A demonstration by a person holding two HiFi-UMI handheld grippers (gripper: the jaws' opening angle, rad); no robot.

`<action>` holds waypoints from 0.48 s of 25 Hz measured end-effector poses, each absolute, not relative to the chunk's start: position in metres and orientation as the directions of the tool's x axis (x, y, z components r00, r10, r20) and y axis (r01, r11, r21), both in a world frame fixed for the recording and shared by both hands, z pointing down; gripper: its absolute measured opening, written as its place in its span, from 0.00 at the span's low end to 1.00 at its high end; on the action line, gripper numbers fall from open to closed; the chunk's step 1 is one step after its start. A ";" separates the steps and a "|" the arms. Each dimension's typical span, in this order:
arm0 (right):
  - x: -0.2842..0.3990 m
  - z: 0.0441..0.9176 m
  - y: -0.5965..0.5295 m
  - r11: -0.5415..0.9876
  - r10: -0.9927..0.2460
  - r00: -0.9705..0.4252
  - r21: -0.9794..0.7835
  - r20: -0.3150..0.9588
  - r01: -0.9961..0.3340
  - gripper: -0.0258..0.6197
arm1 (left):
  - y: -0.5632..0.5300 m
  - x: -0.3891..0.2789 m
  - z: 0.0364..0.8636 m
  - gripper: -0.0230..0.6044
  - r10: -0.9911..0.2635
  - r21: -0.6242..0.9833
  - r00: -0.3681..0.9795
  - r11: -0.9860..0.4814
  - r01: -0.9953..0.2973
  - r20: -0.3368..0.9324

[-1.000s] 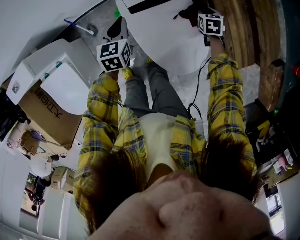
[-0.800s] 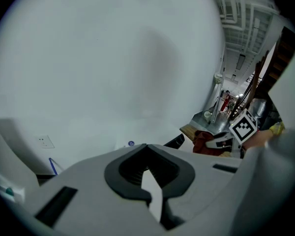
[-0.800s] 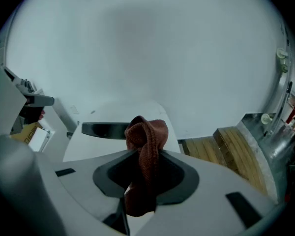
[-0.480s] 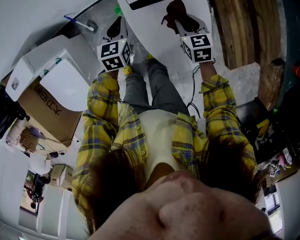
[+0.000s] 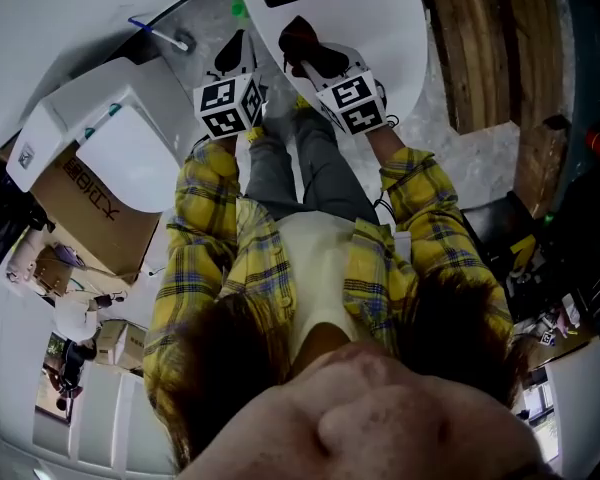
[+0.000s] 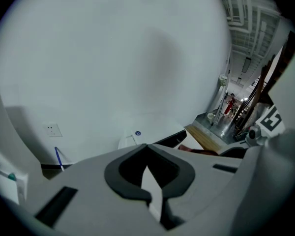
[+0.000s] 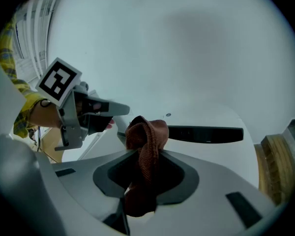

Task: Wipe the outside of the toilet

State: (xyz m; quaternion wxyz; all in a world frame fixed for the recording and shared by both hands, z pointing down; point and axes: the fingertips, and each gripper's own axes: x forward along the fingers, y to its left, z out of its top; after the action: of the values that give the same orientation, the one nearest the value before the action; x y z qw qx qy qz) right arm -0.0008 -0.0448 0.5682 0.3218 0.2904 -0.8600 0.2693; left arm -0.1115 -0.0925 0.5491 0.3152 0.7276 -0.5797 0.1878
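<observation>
Above the toilet (image 5: 380, 28), the right tongs (image 7: 142, 181) clamped a brown cloth (image 7: 147, 136); the left tongs (image 6: 150, 181) sat together, empty. Wiping seemed barely begun, with most of the outside left.

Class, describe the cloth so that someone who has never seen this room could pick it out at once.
Find the white toilet at the top of the head view. Over it is the right claw, and the cloth is bunched between its jaws. It is the only rust-brown, ribbed, soft thing there, among smooth white and grey surfaces.
</observation>
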 end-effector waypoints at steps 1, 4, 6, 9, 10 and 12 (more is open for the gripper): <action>-0.006 0.574 -0.040 0.696 -0.305 -0.624 -0.279 0.719 -0.661 0.23 | -0.091 -0.111 0.550 0.04 -0.724 0.243 0.258 -0.128 -0.961 0.640; -0.016 0.594 -0.027 0.718 -0.249 -0.618 -0.286 0.746 -0.635 0.23 | -0.085 -0.110 0.552 0.04 -0.715 0.242 0.269 -0.143 -0.960 0.646; -0.017 0.610 -0.023 0.731 -0.227 -0.595 -0.268 0.771 -0.627 0.23 | -0.081 -0.109 0.555 0.04 -0.708 0.237 0.279 -0.161 -0.958 0.649; -0.011 0.628 -0.022 0.737 -0.209 -0.557 -0.245 0.804 -0.630 0.23 | -0.078 -0.106 0.556 0.04 -0.700 0.248 0.301 -0.180 -0.952 0.647; -0.007 0.632 -0.023 0.739 -0.206 -0.547 -0.238 0.811 -0.631 0.23 | -0.077 -0.105 0.557 0.04 -0.699 0.252 0.306 -0.183 -0.950 0.646; 0.002 0.639 -0.026 0.743 -0.206 -0.528 -0.219 0.824 -0.633 0.23 | -0.077 -0.102 0.558 0.04 -0.697 0.257 0.312 -0.185 -0.948 0.646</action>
State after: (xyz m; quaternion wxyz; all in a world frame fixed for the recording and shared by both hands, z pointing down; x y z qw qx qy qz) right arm 0.0024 -0.0255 0.6388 0.4160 0.2510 -0.8357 0.2561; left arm -0.1021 -0.0768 0.5576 0.3193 0.7442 -0.5526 0.1971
